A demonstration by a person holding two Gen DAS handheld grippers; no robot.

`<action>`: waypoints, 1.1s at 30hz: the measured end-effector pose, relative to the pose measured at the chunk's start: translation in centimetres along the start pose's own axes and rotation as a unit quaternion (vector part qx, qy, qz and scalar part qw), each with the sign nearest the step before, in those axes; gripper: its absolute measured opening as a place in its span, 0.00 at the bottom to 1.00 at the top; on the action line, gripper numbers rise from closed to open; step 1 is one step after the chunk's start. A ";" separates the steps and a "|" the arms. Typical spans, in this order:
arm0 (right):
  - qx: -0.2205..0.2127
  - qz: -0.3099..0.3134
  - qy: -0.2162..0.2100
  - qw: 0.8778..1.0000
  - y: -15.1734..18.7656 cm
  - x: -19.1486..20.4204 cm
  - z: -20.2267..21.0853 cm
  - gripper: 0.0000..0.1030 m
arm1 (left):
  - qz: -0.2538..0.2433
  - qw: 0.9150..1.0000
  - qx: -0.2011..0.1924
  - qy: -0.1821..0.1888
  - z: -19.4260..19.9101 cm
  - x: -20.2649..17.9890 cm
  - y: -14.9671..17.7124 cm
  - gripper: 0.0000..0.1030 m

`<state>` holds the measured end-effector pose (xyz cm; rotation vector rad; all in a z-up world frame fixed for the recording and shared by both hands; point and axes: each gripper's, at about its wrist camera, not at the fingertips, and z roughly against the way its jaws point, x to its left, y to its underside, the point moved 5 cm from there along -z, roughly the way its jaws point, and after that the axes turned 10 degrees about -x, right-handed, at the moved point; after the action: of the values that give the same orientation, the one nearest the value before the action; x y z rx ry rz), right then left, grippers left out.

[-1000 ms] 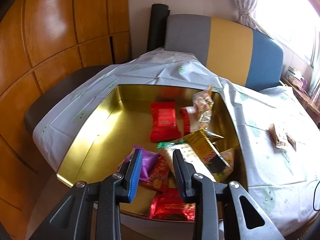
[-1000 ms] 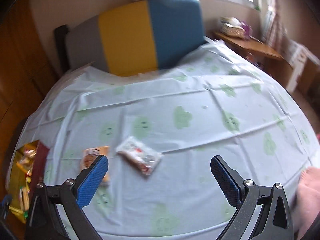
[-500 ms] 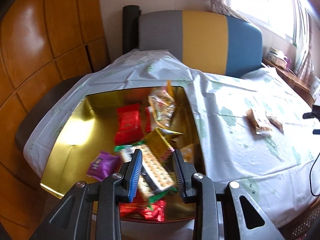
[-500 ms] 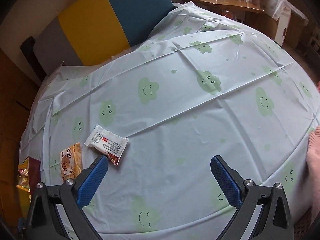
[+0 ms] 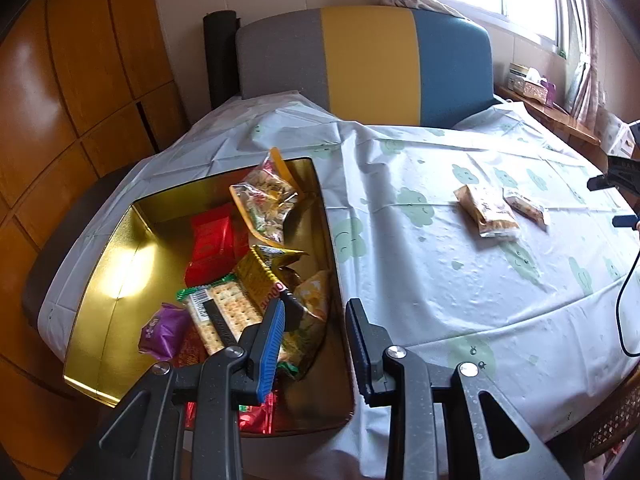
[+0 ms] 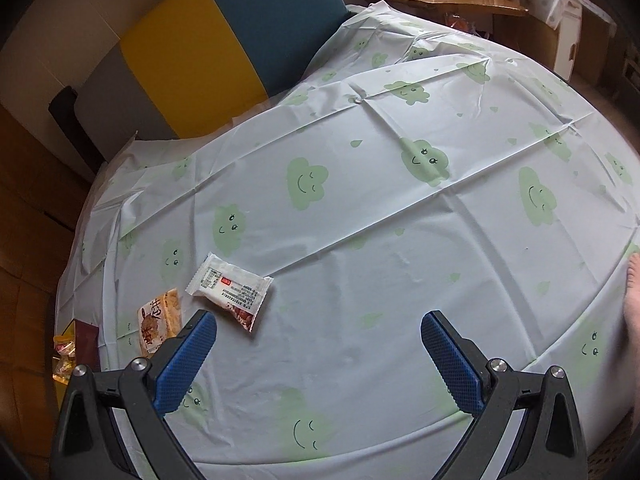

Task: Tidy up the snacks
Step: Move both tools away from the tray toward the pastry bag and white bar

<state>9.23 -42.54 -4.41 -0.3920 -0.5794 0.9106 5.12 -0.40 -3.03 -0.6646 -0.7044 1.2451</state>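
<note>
A gold tin (image 5: pixel 112 292) sits at the table's left edge and holds several snack packets: a red one (image 5: pixel 210 242), a cracker pack (image 5: pixel 224 316), a purple one (image 5: pixel 162 330). My left gripper (image 5: pixel 314 338) hangs open and empty over the tin's right rim. Two packets lie loose on the cloud-print tablecloth: an orange-tan one (image 5: pixel 486 212) (image 6: pixel 158 320) and a white one (image 5: pixel 526 210) (image 6: pixel 232 286). My right gripper (image 6: pixel 318 360) is wide open and empty above the cloth, the two packets just beyond its left finger.
A grey, yellow and blue chair back (image 5: pixel 364 64) stands behind the table. Wooden wall panels (image 5: pixel 72 92) are at the left. A wooden sideboard (image 6: pixel 444 4) with boxes is at the far right. A cable (image 5: pixel 624 300) hangs at the right edge.
My left gripper has swung right, from above the tin's middle to its right rim. My right gripper has come closer to the two loose packets.
</note>
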 end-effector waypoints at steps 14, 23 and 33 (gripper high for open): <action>-0.001 -0.008 -0.002 1.000 0.0 -0.2 0.2 1.00 | -0.021 1.000 0.003 0.017 0.0 -1.8 0.0 0.31; 0.001 -0.013 -0.001 1.000 0.2 -0.3 0.2 1.00 | -0.035 0.999 0.002 0.030 0.0 -2.9 -0.1 0.31; 0.003 -0.021 -0.005 1.000 0.2 -0.4 0.2 1.00 | -0.061 0.997 0.001 0.052 -0.6 -5.5 -1.0 0.31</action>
<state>8.82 -42.70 -4.46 -0.3682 -0.5926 0.8747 5.27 -6.01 -3.25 -0.6709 -0.6486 1.0919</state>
